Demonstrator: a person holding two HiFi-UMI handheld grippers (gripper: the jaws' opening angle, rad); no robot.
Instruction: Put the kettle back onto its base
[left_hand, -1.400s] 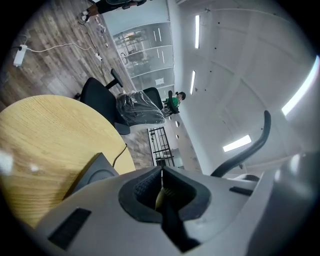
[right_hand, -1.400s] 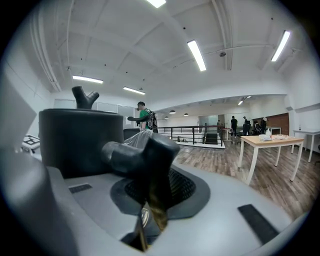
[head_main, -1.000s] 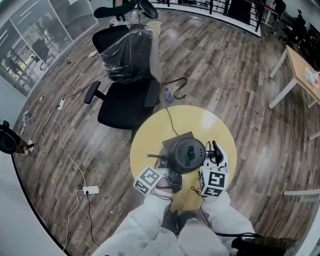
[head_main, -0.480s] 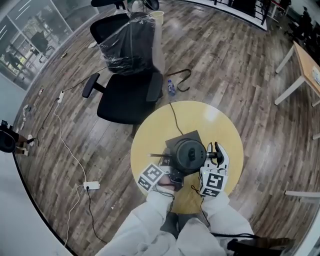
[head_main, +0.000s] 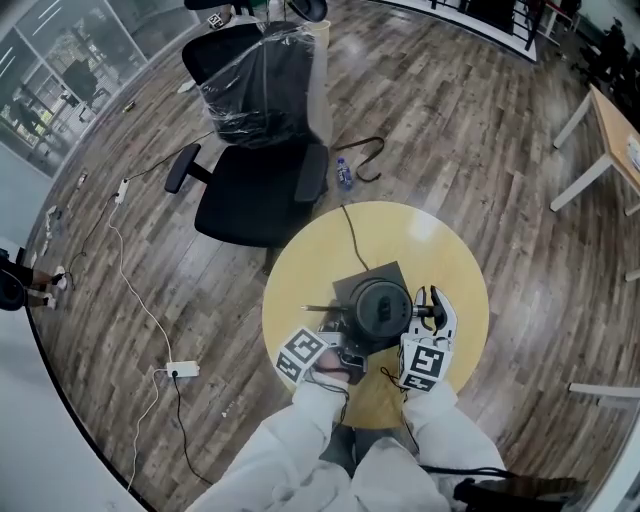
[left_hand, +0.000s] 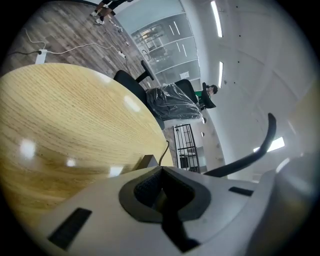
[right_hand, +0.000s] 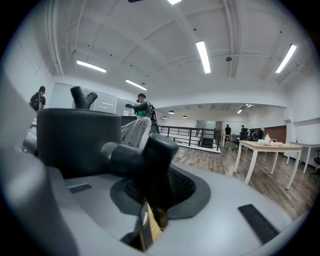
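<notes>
A black kettle (head_main: 381, 308) stands over its dark square base (head_main: 362, 279) on the round yellow table (head_main: 300, 290); whether it rests on the base I cannot tell. My right gripper (head_main: 432, 314) is shut on the kettle's handle (head_main: 430, 300) at the kettle's right side. In the right gripper view the handle (right_hand: 145, 160) runs between the jaws of that gripper (right_hand: 152, 180), with the kettle's body (right_hand: 75, 140) at the left. My left gripper (head_main: 345, 352) sits near the kettle's front left, its jaws shut with nothing seen between them (left_hand: 161, 187). The base's cable (left_hand: 165, 151) shows ahead.
The base's cable (head_main: 346, 225) runs off the table's far edge to the floor. A black office chair (head_main: 255, 150) wrapped in plastic stands beyond the table. A bottle (head_main: 343, 178) and a power strip (head_main: 182, 372) lie on the floor. A wooden desk (head_main: 610, 130) is at the right.
Both grippers have come down, and the kettle has sunk with the right one toward the base. The grip on the handle has stayed the same.
</notes>
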